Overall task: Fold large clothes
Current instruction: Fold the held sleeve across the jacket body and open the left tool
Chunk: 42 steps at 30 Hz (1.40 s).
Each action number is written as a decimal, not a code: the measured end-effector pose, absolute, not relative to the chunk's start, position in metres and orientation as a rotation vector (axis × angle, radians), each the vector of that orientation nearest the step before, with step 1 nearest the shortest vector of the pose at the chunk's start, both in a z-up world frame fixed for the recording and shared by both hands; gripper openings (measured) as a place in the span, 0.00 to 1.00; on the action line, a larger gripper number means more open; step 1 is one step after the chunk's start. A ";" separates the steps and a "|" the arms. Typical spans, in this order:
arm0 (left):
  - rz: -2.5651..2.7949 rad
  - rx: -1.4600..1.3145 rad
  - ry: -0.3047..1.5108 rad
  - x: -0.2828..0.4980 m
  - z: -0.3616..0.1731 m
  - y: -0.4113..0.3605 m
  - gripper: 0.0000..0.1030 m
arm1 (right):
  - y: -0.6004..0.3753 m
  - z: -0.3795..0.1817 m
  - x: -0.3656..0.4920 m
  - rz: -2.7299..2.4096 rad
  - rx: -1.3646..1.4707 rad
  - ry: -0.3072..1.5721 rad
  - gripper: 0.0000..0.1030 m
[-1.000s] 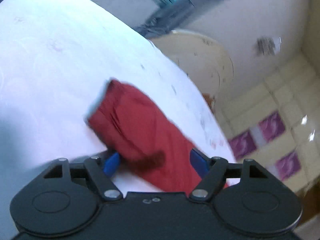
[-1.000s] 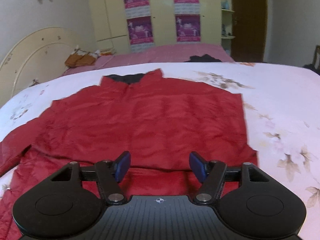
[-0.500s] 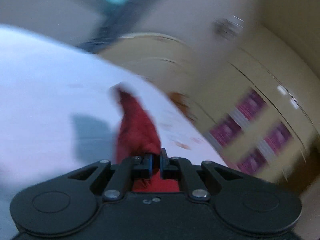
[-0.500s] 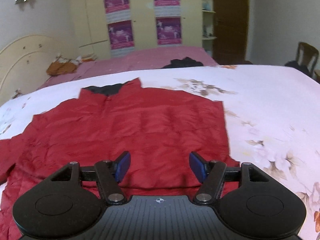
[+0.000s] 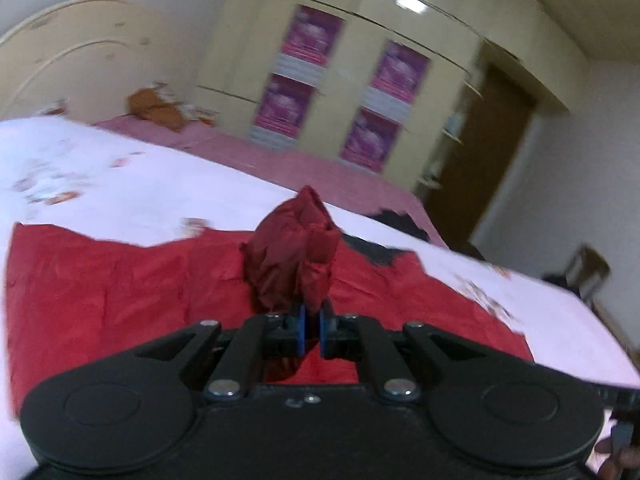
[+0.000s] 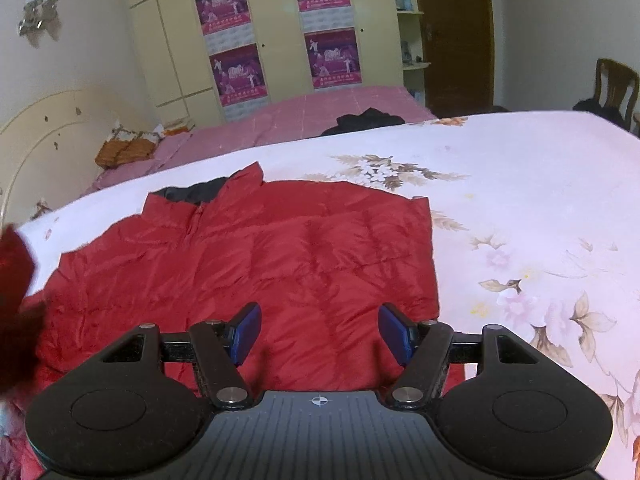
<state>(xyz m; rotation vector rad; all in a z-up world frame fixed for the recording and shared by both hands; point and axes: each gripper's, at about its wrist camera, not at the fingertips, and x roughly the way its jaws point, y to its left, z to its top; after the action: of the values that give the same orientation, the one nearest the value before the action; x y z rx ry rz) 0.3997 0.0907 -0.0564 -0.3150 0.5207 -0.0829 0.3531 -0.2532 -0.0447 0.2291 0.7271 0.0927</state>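
A red padded jacket (image 6: 288,256) with a dark collar lining lies flat on the floral bed sheet (image 6: 540,200). My left gripper (image 5: 310,330) is shut on the jacket's sleeve end (image 5: 294,256), which stands bunched up above the blue pads, lifted over the jacket body (image 5: 120,296). That raised sleeve shows as a dark red blur (image 6: 14,264) at the left edge of the right wrist view. My right gripper (image 6: 320,334) hovers open over the jacket's lower hem, with nothing between its fingers.
A second bed with a pink cover (image 6: 320,114) lies beyond, with dark clothing (image 6: 368,120) and an orange bundle (image 6: 124,150) on it. A cream headboard (image 6: 48,132) stands at the left, a wardrobe with posters (image 6: 280,32) behind, and a wooden chair (image 6: 614,88) at the far right.
My left gripper closed on the sleeve end, then swung it up and across over the jacket body while rolling. My right gripper drifted slightly sideways along the hem and stayed open.
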 end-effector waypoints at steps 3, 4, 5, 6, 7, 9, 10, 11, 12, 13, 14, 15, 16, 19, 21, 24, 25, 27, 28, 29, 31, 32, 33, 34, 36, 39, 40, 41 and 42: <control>-0.163 -0.258 0.593 0.418 -0.065 0.053 0.06 | -0.268 -0.043 0.356 0.104 0.272 0.729 0.63; -0.179 -0.250 0.604 0.423 -0.068 0.043 0.06 | -0.273 -0.042 0.357 0.104 0.282 0.729 0.63; -0.188 -0.248 0.611 0.426 -0.072 0.037 0.06 | -0.277 -0.043 0.357 0.103 0.284 0.728 0.63; -0.197 -0.248 0.620 0.429 -0.075 0.029 0.06 | -0.280 -0.043 0.357 0.099 0.284 0.727 0.63; -0.208 -0.252 0.629 0.431 -0.079 0.023 0.06 | -0.285 -0.043 0.357 0.095 0.286 0.729 0.63; -0.235 -0.244 0.642 0.431 -0.083 0.005 0.06 | -0.294 -0.045 0.357 0.085 0.295 0.733 0.63; -0.248 -0.232 0.647 0.423 -0.084 -0.004 0.06 | -0.299 -0.046 0.357 0.078 0.300 0.734 0.63; -0.263 -0.222 0.654 0.424 -0.085 -0.013 0.06 | -0.304 -0.047 0.356 0.071 0.306 0.734 0.63; -0.278 -0.213 0.662 0.425 -0.088 -0.026 0.06 | -0.309 -0.048 0.356 0.065 0.312 0.735 0.63; -0.289 -0.204 0.671 0.427 -0.087 -0.032 0.06 | -0.315 -0.049 0.355 0.060 0.317 0.736 0.63; -0.300 -0.198 0.680 0.427 -0.090 -0.039 0.06 | -0.320 -0.049 0.355 0.054 0.321 0.736 0.63; -0.311 -0.195 0.688 0.428 -0.091 -0.045 0.06 | -0.324 -0.050 0.354 0.049 0.324 0.738 0.63; -0.323 -0.191 0.695 0.431 -0.093 -0.052 0.06 | -0.328 -0.050 0.354 0.045 0.328 0.739 0.63; -0.353 -0.175 0.713 0.439 -0.099 -0.071 0.06 | -0.340 -0.049 0.352 0.034 0.347 0.738 0.63; -0.370 -0.170 0.723 0.441 -0.102 -0.081 0.06 | -0.346 -0.047 0.350 0.029 0.356 0.734 0.64; -0.435 -0.197 0.770 0.437 -0.106 -0.091 0.39 | -0.353 -0.043 0.345 0.041 0.386 0.719 0.64; -0.463 -0.219 0.769 0.435 -0.107 -0.091 0.48 | -0.354 -0.041 0.344 0.052 0.398 0.717 0.64; -0.494 -0.251 0.738 0.425 -0.103 -0.086 0.57 | -0.352 -0.037 0.344 0.073 0.412 0.707 0.64; -0.504 -0.264 0.712 0.418 -0.099 -0.078 0.57 | -0.350 -0.036 0.344 0.093 0.426 0.704 0.64; -0.500 -0.275 0.685 0.411 -0.094 -0.069 0.56 | -0.349 -0.035 0.346 0.114 0.443 0.704 0.64; -0.415 -0.296 0.624 0.396 -0.085 -0.035 0.55 | -0.339 -0.036 0.352 0.162 0.475 0.711 0.64; -0.354 -0.308 0.603 0.391 -0.083 -0.016 0.53 | -0.333 -0.038 0.355 0.195 0.491 0.723 0.64; -0.277 -0.315 0.577 0.386 -0.082 0.008 0.53 | -0.328 -0.041 0.359 0.215 0.500 0.736 0.64; -0.194 -0.307 0.559 0.382 -0.082 0.031 0.53 | -0.321 -0.045 0.364 0.234 0.508 0.754 0.64; -0.070 -0.292 0.560 0.379 -0.084 0.071 0.53 | -0.307 -0.055 0.375 0.258 0.509 0.794 0.63; 0.026 -0.310 0.592 0.383 -0.093 0.120 0.53 | -0.290 -0.065 0.387 0.280 0.520 0.833 0.63; 0.041 -0.311 0.603 0.385 -0.096 0.130 0.53 | -0.286 -0.066 0.389 0.284 0.525 0.835 0.63; 0.042 -0.311 0.616 0.388 -0.100 0.137 0.53 | -0.282 -0.065 0.391 0.295 0.521 0.838 0.36; 0.035 -0.311 0.630 0.391 -0.104 0.141 0.53 | -0.277 -0.066 0.394 0.307 0.511 0.850 0.16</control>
<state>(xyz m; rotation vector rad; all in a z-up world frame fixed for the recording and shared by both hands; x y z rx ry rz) 0.3915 0.1411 -0.1043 -0.3109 0.6298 0.0353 0.3938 -0.2766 -0.0665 0.5115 0.8502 0.3066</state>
